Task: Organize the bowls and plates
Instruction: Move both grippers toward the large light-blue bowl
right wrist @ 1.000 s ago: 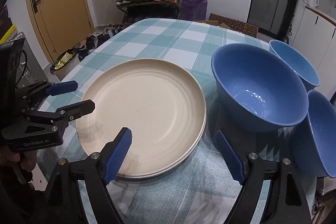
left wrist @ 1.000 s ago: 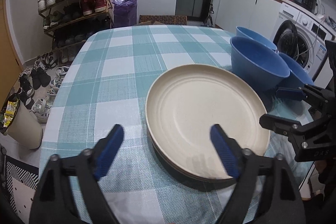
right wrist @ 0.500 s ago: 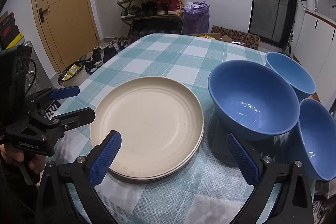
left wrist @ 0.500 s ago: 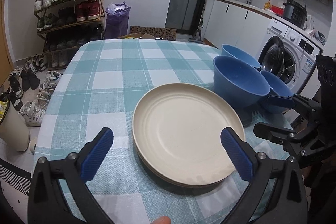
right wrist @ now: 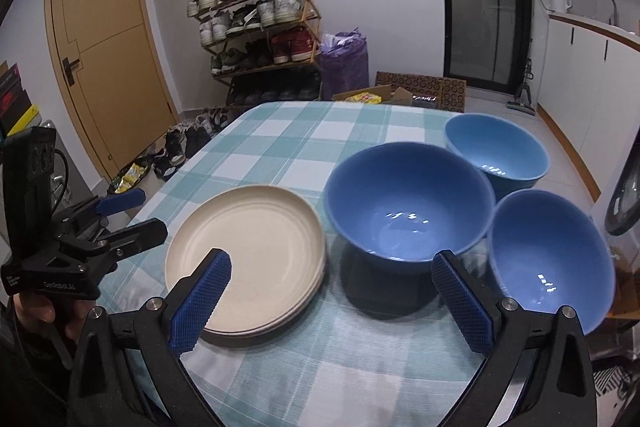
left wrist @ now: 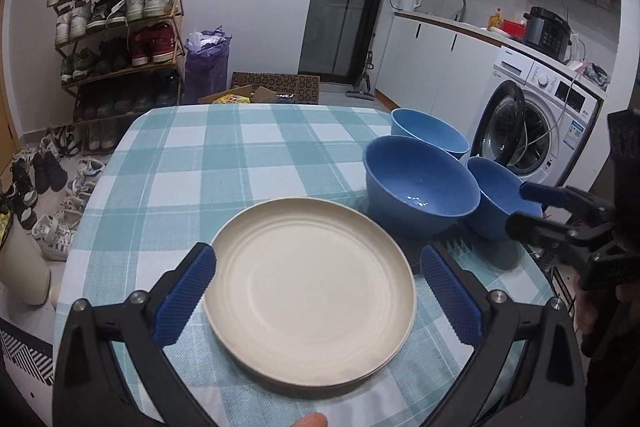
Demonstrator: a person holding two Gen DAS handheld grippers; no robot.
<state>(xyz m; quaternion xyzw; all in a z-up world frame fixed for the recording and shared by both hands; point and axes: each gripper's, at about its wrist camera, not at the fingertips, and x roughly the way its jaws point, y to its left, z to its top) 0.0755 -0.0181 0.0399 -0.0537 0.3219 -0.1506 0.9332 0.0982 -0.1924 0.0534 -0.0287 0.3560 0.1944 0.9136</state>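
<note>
Cream plate stack (right wrist: 248, 251) beside three blue bowls (right wrist: 412, 205) on checked worktop (left wrist: 224, 163).
Left claw (left wrist: 316, 293) and right claw (right wrist: 332, 297) wide, just opened, empty; suggest nesting bowls, gripping rims squarely.

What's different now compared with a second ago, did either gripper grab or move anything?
Both grippers pulled back and up from the table, and their jaws have just been opening wide, with nothing held. The left gripper and right gripper now hang above the dishes. The stack of cream plates and the three blue bowls stayed put.
</note>
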